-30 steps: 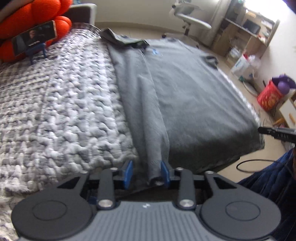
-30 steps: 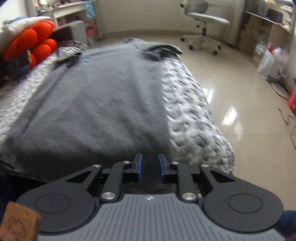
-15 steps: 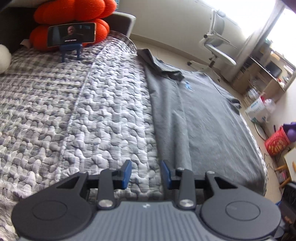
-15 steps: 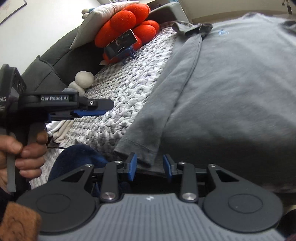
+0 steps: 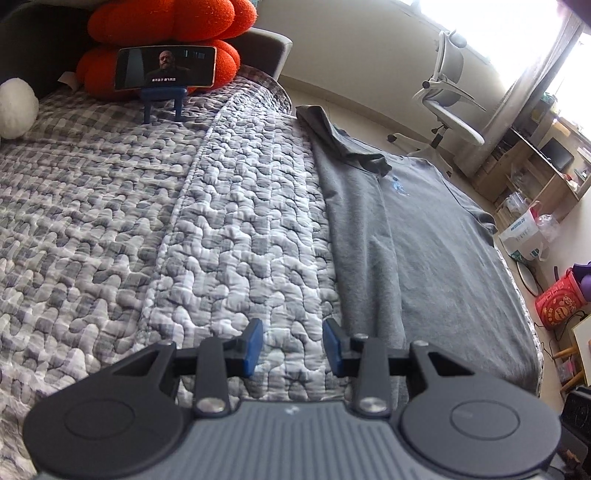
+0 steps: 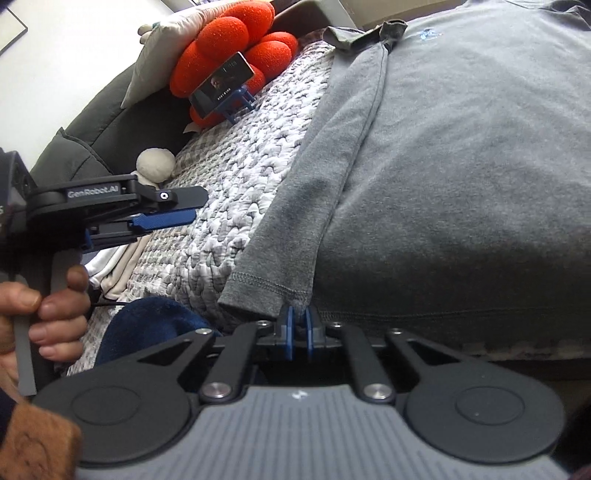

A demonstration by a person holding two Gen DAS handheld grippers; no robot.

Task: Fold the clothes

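- Grey shirt (image 6: pixel 461 177) lies spread flat on the quilted bed (image 5: pixel 147 221), its sleeve (image 6: pixel 306 206) folded in along the body.
- Right tool (image 6: pixel 299 325) has just been closing; its blue pads now pinch the shirt's hem beside the sleeve cuff.
- Left tool (image 5: pixel 291 343) hangs partly open over bare quilt, nothing between its pads, the shirt's edge just to its right.
- Phone (image 5: pixel 165 67) on a stand leans against an orange cushion (image 5: pixel 173 22) far ahead.

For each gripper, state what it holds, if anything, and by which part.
The right gripper, its fingers just closed, pinches the grey shirt at the hem beside the folded sleeve's cuff. The left gripper is open over the quilt, holding nothing.
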